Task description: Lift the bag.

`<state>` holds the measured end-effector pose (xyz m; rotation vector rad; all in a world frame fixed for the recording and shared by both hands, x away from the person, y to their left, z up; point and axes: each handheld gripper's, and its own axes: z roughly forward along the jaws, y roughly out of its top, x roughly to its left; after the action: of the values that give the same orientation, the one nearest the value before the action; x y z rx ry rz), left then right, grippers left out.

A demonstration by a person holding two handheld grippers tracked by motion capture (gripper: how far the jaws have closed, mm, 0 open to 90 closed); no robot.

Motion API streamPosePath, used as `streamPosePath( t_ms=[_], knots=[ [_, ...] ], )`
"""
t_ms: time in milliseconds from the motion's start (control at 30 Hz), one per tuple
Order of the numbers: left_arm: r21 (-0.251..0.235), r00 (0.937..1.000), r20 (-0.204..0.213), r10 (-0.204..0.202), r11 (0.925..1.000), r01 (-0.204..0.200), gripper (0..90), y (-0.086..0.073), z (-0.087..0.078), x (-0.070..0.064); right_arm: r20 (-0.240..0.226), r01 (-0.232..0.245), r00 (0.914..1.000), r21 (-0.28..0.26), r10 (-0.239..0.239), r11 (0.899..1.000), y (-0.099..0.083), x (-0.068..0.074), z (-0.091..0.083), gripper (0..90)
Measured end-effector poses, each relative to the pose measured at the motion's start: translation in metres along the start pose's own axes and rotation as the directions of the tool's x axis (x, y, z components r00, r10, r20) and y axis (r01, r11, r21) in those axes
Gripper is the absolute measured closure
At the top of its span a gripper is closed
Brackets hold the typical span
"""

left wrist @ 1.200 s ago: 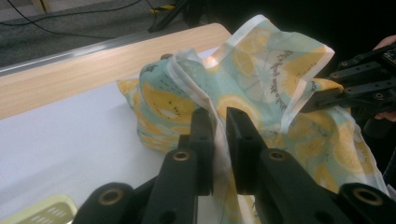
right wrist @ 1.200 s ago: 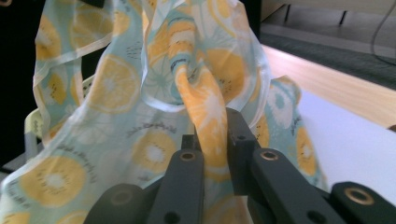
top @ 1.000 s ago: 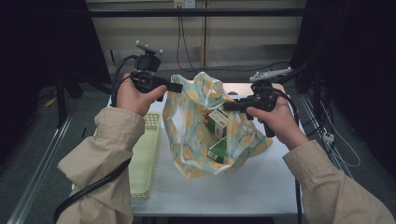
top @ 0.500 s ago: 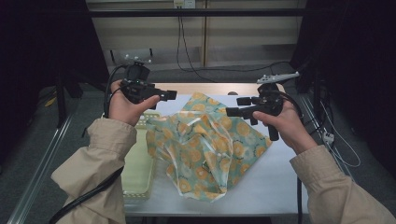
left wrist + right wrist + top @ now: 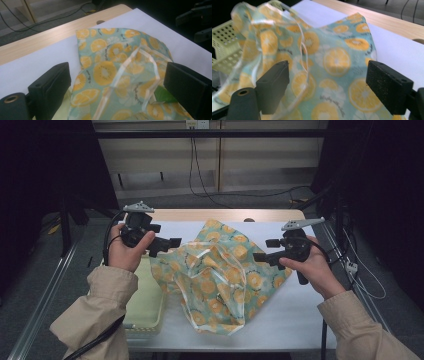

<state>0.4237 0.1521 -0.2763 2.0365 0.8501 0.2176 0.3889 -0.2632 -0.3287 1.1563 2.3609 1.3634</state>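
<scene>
Your left gripper & right gripper both gape wide, holding nothing, w/ the orange-print bag slumped between them on the white sheet over a wood table. Yellow basket sits just beside the bag's left edge; cables trail across the grey floor behind.
</scene>
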Motion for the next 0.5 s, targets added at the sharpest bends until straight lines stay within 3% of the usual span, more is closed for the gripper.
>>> streamPosePath(
  t_ms=[133,300,500],
  knots=[
    [-0.002,0.9998,0.021,0.006,1.0000,-0.006,6.9,-0.013,-0.001,-0.001,0.009,0.017,0.9998,0.011,-0.017,1.000,-0.014,0.000,0.001,18.7],
    [-0.006,0.9993,0.035,0.015,0.9999,-0.015,6.8,-0.029,-0.003,-0.001,0.006,-0.005,1.0000,0.019,0.005,1.000,-0.032,-0.005,0.003,18.1],
    [-0.010,0.9983,0.052,0.025,0.9996,-0.025,6.3,-0.046,-0.007,-0.002,0.016,0.020,0.9997,0.038,-0.020,0.999,-0.050,-0.001,0.004,17.7]
  ],
)
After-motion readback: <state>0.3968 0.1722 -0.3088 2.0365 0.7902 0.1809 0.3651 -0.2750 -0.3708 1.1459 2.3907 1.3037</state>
